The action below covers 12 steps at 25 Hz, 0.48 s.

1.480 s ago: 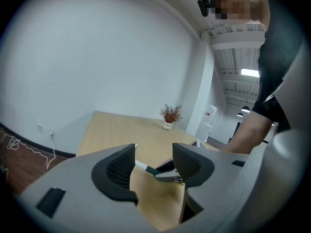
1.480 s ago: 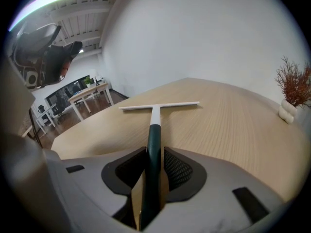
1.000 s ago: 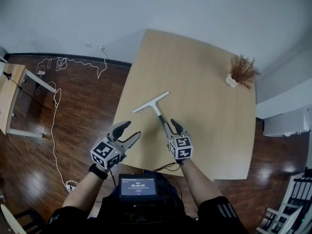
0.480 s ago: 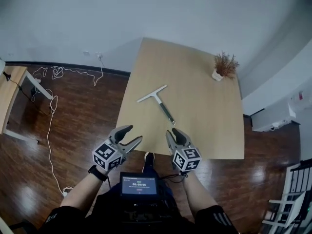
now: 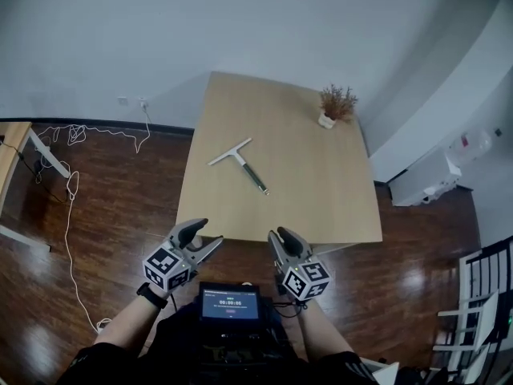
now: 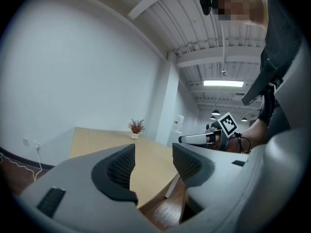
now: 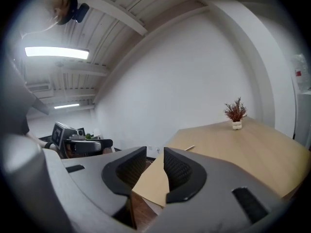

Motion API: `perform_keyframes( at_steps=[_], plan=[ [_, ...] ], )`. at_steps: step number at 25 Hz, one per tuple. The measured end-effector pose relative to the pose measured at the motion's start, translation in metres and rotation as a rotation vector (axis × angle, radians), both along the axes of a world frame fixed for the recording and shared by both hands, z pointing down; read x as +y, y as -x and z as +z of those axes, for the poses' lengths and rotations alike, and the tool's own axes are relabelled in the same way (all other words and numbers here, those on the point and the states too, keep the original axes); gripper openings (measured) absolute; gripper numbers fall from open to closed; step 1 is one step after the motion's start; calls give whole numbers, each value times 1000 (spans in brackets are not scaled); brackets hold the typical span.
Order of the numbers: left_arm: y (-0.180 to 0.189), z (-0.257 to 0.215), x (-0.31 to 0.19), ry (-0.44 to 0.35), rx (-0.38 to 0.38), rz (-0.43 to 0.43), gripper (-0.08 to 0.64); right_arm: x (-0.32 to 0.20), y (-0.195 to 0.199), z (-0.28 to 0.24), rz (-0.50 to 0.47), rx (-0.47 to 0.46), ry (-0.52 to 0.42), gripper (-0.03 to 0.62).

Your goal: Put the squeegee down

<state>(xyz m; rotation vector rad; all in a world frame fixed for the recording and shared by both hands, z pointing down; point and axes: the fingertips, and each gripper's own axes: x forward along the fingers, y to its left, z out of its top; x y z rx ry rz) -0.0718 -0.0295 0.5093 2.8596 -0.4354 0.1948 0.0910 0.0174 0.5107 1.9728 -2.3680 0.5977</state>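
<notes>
squeegee (image 5: 239, 164) flat on desk (image 5: 321, 207), well ahead of both. l. hand-held gripper (image 5: 207, 233): jaws wide, empty. r. hand-held gripper (image 5: 280, 237): jaws narrowly apart, empty.

Both pairs of jaws stand apart with only air between them; the left gripper (image 5: 204, 235) and right gripper (image 5: 280, 236) hang just off the near edge of the table (image 5: 321, 207), over the wooden floor (image 5: 120, 215); ahead of the jaws the tabletop lies bare up to the squeegee (image 5: 239, 164), flat between the two lines of reach; a potted plant (image 5: 336, 104) stands far ahead, right of the right jaws; the wall (image 5: 240, 22) closes off the way beyond; a cable (image 5: 70, 191) trails on the floor well left of the left jaws.
</notes>
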Motion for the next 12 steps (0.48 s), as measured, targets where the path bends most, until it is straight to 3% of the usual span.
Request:
perform_keyframes(
  at_steps=[8,12],
  plan=[
    [-23,-12,27,-15,18,-16,235,33,-12,-3,-38,-31,17,135],
    [-42,-27,46,-15,19,-20,235,47,-23,1,-65,3,45,129]
  ],
)
